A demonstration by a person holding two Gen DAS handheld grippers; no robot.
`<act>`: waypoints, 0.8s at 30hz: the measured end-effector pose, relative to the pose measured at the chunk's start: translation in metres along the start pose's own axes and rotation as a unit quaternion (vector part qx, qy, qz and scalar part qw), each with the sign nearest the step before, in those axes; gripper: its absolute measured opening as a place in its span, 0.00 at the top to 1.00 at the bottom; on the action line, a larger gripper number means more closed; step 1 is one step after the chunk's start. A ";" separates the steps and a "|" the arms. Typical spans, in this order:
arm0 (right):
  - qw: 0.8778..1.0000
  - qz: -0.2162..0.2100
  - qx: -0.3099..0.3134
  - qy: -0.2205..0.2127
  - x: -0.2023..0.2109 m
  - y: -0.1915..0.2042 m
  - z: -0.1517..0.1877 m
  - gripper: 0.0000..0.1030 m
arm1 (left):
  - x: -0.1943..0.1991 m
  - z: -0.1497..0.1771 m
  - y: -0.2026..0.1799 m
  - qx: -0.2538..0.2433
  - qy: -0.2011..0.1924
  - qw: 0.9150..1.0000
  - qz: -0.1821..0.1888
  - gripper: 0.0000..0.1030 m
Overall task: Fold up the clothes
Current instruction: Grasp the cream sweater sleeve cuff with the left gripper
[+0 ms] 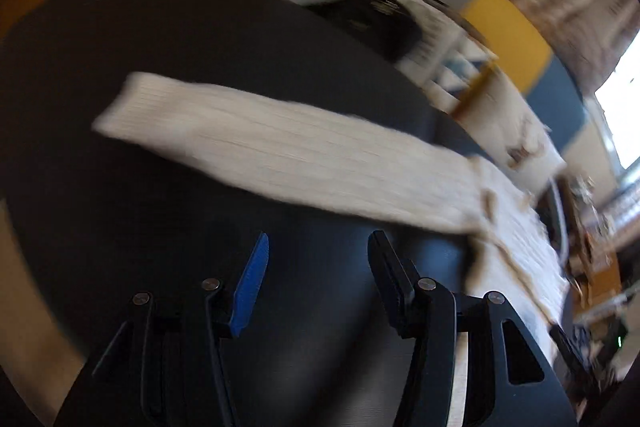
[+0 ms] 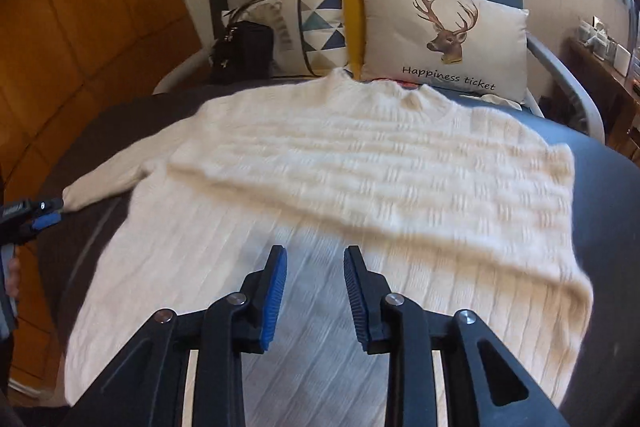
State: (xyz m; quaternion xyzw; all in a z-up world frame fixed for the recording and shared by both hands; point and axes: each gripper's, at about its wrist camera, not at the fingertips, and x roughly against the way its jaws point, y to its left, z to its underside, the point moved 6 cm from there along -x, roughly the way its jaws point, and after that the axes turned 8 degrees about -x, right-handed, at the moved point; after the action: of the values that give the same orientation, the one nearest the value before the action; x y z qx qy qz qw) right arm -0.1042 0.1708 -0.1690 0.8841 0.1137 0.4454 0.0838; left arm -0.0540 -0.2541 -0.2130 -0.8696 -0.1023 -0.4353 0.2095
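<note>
A cream ribbed-knit sweater [image 2: 320, 187] lies spread flat on a dark grey surface, its neck pointing away toward the far edge and its hem nearest in the right wrist view. One sleeve is folded across the chest as a broad band, ending near the sweater's right edge. The other sleeve [image 1: 256, 147] stretches straight out to the side, flat on the dark surface, its cuff at the far tip

Cream knit sweater [image 2: 320, 187] spread flat on dark bed [image 2: 612, 227], right tongs [image 2: 315, 291] parted above its hem, deer pillow [image 2: 444, 39] behind
</note>
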 end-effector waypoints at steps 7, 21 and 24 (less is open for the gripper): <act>0.998 0.028 0.038 0.046 -0.019 0.019 0.052 0.71 | 0.005 -0.018 0.119 0.132 -0.003 0.991 -0.023 0.46; 0.997 0.044 0.047 0.046 -0.039 0.031 0.042 0.71 | -0.041 -0.034 0.134 0.293 0.024 0.954 0.051 0.46; 0.997 0.045 0.046 0.045 -0.040 0.031 0.043 0.70 | -0.042 -0.033 0.132 0.303 0.020 0.952 0.047 0.63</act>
State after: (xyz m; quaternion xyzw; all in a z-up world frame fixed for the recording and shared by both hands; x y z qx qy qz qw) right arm -0.0887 0.1279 -0.2171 0.8704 0.0983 0.4822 0.0178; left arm -0.0555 -0.3863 -0.2652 -0.7602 -0.1844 -0.3910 0.4850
